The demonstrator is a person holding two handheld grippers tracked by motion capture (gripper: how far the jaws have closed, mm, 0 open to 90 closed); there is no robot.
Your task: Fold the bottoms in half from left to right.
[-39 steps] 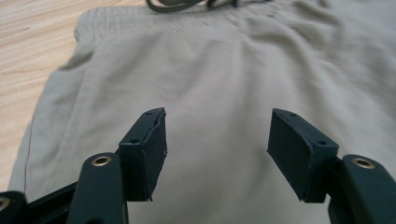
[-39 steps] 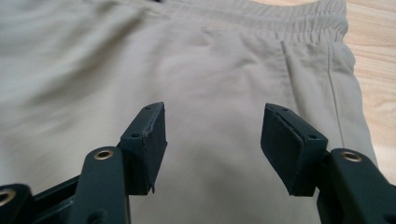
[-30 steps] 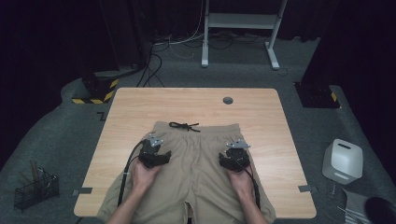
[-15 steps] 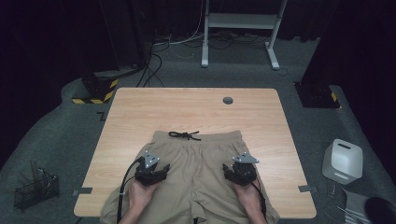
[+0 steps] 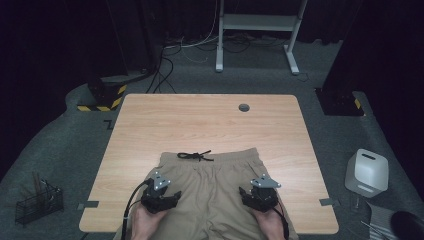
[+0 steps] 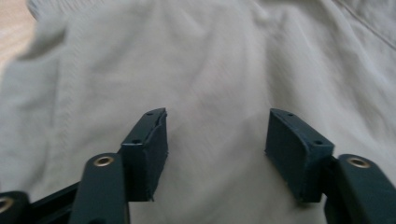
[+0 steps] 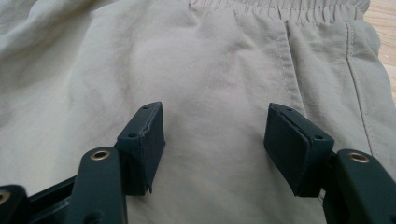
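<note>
My left gripper (image 5: 167, 197) stands with jaws wide, just been opening, nothing pinched; bare cloth lies between the pads (image 6: 150, 140). My right gripper (image 5: 254, 196) likewise gapes over fabric, gripping nothing. Both hover low over the khaki woven shorts with black drawstring (image 5: 215, 190), left at eight o'clock, right at four. Shorts lie flat at the six o'clock edge of the light wooden table (image 5: 200, 120), waistband toward twelve, legs hanging off the near edge. Judged: spread out, no fold made yet; folding remains
</note>
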